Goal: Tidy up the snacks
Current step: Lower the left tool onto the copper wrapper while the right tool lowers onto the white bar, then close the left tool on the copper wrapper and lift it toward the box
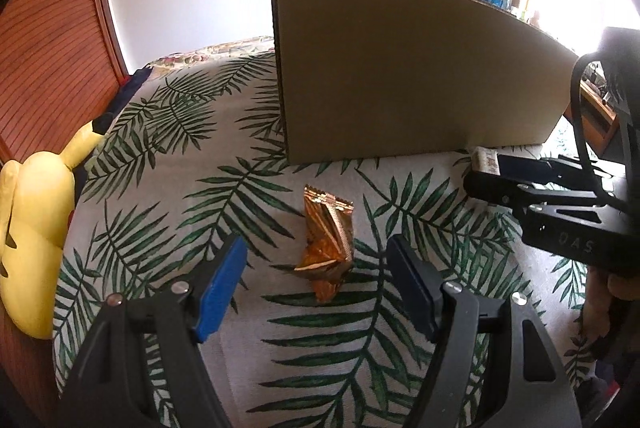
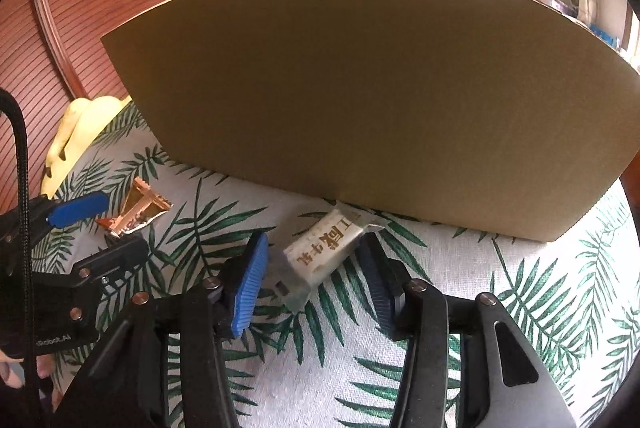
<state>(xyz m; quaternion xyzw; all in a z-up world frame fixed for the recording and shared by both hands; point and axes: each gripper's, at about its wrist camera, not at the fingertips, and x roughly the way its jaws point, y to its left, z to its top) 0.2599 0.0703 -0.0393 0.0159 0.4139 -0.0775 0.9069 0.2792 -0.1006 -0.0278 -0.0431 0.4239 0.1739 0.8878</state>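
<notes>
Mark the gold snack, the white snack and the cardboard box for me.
gold snack (image 1: 329,240), left wrist view, wrapper middle.
white snack (image 2: 320,248), right wrist view, printed face.
cardboard box (image 2: 340,100), right wrist view, near wall.

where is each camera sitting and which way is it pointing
Left wrist: on the left tongs, angled down at the crumpled orange foil snack wrapper between its open blue pads; the right tongs and some fingers show at right.
Right wrist: on the right tongs, angled down at the white printed snack bar between its pads, none visibly pressing; the left tongs show at left.
Shared: tall brown cardboard box, palm-leaf cloth, yellow plush toy, both snacks.
</notes>
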